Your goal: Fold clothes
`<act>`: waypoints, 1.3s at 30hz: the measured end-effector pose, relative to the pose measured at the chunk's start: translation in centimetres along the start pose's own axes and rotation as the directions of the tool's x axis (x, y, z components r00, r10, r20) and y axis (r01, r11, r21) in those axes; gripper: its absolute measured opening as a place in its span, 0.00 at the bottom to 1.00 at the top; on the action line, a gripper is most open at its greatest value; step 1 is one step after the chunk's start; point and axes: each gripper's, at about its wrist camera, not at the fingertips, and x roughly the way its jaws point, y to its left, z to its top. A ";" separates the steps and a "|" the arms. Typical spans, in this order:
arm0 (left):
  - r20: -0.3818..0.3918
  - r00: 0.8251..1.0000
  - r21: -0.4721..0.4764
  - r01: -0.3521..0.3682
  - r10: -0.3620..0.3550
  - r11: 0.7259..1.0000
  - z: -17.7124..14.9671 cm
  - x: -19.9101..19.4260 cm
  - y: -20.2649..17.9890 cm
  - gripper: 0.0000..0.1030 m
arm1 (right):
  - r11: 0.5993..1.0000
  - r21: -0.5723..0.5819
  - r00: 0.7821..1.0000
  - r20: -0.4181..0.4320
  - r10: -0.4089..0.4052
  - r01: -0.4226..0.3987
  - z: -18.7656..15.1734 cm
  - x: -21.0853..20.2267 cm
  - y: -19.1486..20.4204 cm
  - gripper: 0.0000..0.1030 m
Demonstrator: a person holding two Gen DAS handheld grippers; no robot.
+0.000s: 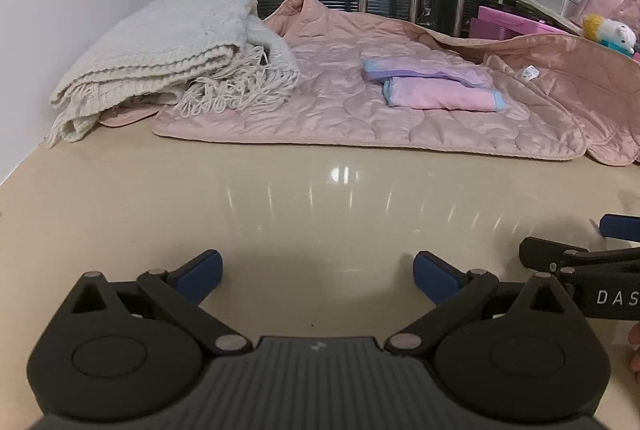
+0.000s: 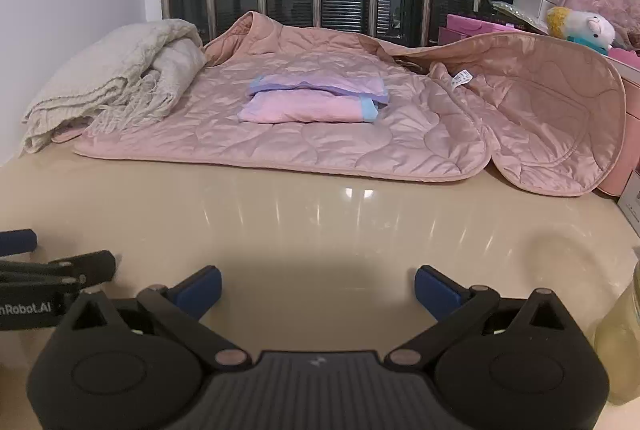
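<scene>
Right tool (image 2: 318, 288) gaping, jar (image 2: 622, 342) beside

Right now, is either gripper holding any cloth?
No. The left gripper and right gripper both stand open over the bare table, short of the pink quilt.

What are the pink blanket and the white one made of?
The pink blanket looks like quilted satiny fabric, probably synthetic: it shines and shows stitched curves. The white blanket looks like knitted wool or cotton, matte: ribbed texture and a stringy fringe.
</scene>
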 end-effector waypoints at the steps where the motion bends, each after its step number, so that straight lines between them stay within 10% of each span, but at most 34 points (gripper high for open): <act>1: 0.000 1.000 0.001 0.000 0.000 1.000 0.0 0.0 0.0 0.99 | 1.000 -0.001 1.000 0.001 -0.004 0.004 0.0 0.0 0.1 1.00; 39: 0.002 1.000 -0.015 -0.025 0.025 1.000 -0.1 -0.1 -0.5 0.99 | 1.000 0.016 1.000 0.001 -0.024 0.024 0.0 -0.1 0.7 1.00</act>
